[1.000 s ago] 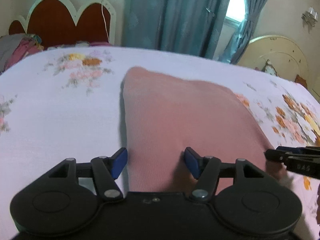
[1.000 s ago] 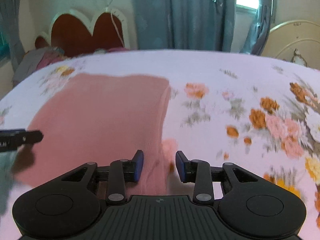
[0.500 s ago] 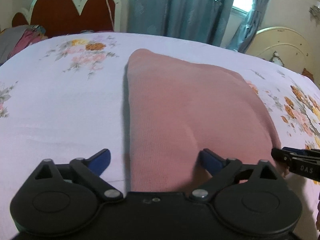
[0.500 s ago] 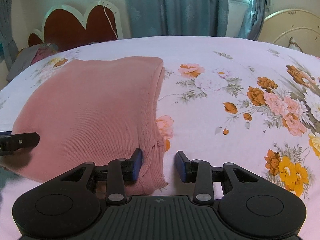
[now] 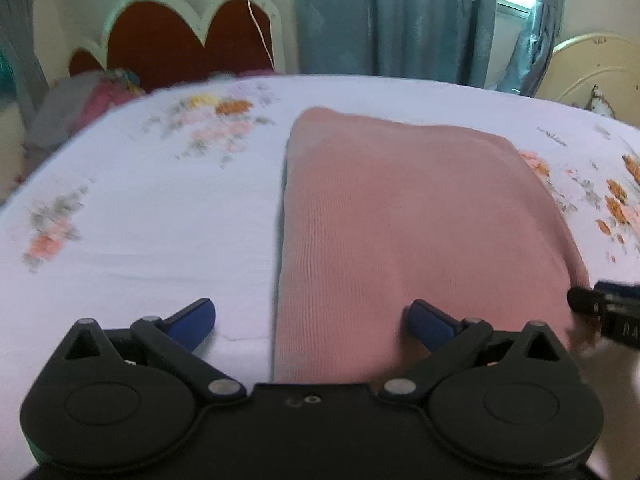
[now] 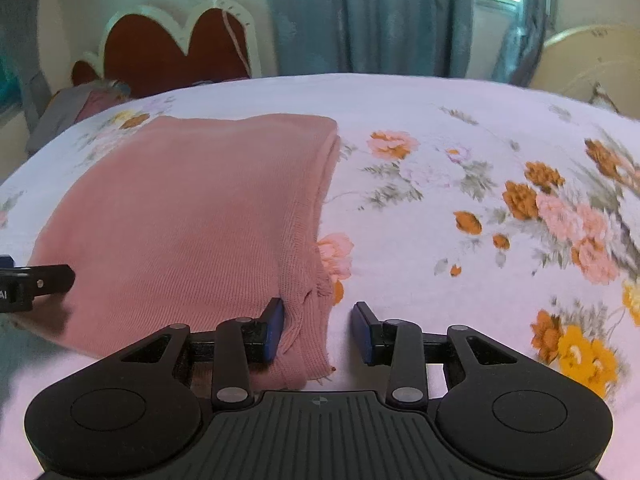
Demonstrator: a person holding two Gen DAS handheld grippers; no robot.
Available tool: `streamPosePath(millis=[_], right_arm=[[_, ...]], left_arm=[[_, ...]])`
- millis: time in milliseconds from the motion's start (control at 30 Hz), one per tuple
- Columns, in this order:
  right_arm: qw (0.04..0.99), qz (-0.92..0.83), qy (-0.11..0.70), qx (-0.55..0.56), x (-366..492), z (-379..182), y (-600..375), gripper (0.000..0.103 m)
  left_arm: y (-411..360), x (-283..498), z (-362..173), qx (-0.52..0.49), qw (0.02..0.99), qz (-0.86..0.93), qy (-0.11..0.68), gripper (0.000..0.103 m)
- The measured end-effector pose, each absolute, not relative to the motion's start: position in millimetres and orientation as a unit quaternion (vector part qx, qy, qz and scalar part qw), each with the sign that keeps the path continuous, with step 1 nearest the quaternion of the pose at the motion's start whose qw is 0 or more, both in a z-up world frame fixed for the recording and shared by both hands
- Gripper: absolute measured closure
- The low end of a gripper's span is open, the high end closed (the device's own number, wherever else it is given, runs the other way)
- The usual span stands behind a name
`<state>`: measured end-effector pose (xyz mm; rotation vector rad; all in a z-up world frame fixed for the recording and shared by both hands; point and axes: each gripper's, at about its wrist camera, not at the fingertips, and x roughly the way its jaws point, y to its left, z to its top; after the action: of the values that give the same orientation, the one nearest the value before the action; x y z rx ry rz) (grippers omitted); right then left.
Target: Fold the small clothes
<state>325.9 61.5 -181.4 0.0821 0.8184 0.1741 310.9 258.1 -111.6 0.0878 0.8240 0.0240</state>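
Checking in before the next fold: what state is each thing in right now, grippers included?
pink knit garment: folded, lying flat on the bed, held by neither gripper.
left gripper: wide open, jaws just opened, straddling the garment's near left edge.
right gripper: open, garment's near right corner between its fingers, not pinched.
floral bedsheet: spread smooth.
curtains: drawn.

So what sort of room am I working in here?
Most likely a bedroom. The pink knit garment lies on a bed with a floral sheet, a scalloped red headboard stands at its far end, and blue-grey curtains hang at a window behind.
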Motion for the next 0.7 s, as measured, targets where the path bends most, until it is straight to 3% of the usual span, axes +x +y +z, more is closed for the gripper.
streamPosePath(millis=[33, 67, 100, 133, 500, 700], right_arm=[[0.913, 0.088, 0.395, 0.047, 321.4, -176.2, 60.2, 0.062], [0.915, 0.092, 0.389, 0.056, 315.1, -170.9, 58.1, 0.052], [0.917, 0.095, 0.381, 0.063, 306.8, -165.5, 55.6, 0.035], [0.920, 0.096, 0.373, 0.067, 296.7, -159.5, 53.2, 0.029], [0.929, 0.137, 0.335, 0.070, 171.8, -96.9, 27.2, 0.026], [0.945, 0.146, 0.290, 0.047, 107.0, -55.2, 20.4, 0.012]], left_arm=[[254.0, 302.1, -106.2, 0.050, 0.919, 0.010, 0.392, 0.000], [250.5, 294.3, -100.7, 0.055, 0.921, 0.007, 0.385, 0.000], [246.7, 284.9, -94.6, 0.058, 0.924, 0.004, 0.377, 0.000], [243.0, 274.7, -88.4, 0.062, 0.927, 0.004, 0.370, 0.000], [220.0, 177.3, -24.9, 0.051, 0.937, 0.033, 0.344, 0.000], [222.0, 125.3, 4.8, 0.024, 0.944, 0.038, 0.328, 0.000]])
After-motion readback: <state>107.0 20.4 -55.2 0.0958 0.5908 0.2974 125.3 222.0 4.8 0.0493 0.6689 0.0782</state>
